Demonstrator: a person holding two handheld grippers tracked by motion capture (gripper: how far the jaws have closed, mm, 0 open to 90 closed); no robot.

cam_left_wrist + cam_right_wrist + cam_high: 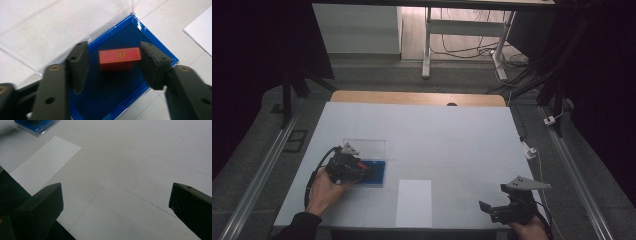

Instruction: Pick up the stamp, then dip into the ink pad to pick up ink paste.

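The left tongs (113,62) hang over a blue tray (160,50) near the desk's (452,135) left front, their jaws either side of a red block (119,58) that lies on the tray's dark lining. The jaw at the right of the left gripper view sits at the block's end and may be touching it. The other jaw stands clear with a gap, so the block is bracketed but not clamped. The jaws take the block by its short ends, probably because the tray walls leave more room that way.

A clear lid (32,37) lies flat on the desk beyond the tray, joined at its far edge, which leaves the block open from above.

A white sheet (414,202) lies on the desk between the hands, just right of the tray; it may be where the block is meant to go.

The right tongs (116,207) rest wide apart and empty, low over bare desk at the right front, seemingly waiting.
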